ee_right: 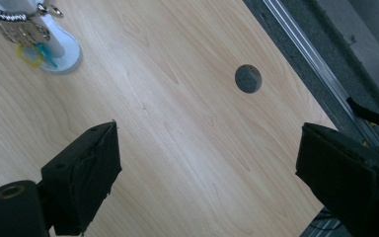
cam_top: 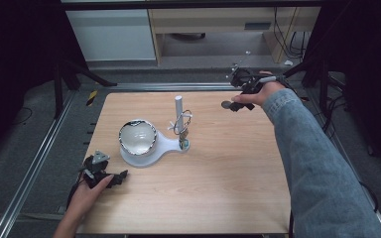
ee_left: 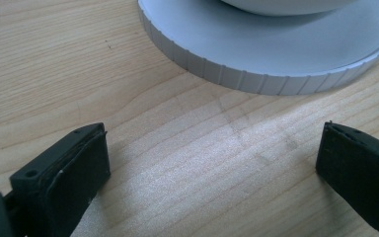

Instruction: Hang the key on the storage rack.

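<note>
White stand (cam_top: 151, 148) sits mid-frame with keys (cam_top: 182, 130) hung; both grippers gape empty, left gripper (cam_top: 120, 177) lower left, right gripper (cam_top: 233, 105) upper right; approach seems next.

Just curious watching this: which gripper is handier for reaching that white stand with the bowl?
Probably the left gripper: it sits open just beside the white stand holding the bowl. The right gripper is open at the table's far edge.
</note>
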{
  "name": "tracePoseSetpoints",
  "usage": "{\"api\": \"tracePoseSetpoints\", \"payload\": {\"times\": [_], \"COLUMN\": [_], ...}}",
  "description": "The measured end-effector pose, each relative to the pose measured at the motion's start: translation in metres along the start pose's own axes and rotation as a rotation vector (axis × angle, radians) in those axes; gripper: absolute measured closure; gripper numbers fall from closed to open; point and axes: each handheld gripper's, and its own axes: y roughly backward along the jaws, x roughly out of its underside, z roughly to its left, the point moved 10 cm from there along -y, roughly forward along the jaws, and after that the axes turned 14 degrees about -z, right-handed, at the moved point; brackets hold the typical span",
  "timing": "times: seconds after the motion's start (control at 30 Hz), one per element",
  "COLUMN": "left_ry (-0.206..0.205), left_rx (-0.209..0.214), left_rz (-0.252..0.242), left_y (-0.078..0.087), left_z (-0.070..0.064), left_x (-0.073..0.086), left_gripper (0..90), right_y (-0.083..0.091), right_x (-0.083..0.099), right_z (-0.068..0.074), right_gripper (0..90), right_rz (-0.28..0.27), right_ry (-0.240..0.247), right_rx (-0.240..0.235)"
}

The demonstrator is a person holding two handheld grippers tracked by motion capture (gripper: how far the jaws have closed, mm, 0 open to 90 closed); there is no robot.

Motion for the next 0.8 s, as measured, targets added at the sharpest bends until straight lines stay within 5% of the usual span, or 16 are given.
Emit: {"api": "tracePoseSetpoints", "payload": {"times": [0.8], "left_ry": [0.004], "left_rx": [-0.001], "left_rz": [-0.004], "left_y": [0.0], "left_z": [0.0], "left_x": [0.0], "left_gripper": [0.0], "right_y": [-0.015], "right_x": [0.053], "right_z": [-0.014], "right_gripper": [10.0], "right_rz": [-0.05], "right_ry": [-0.1], "right_rx": [0.055]}}
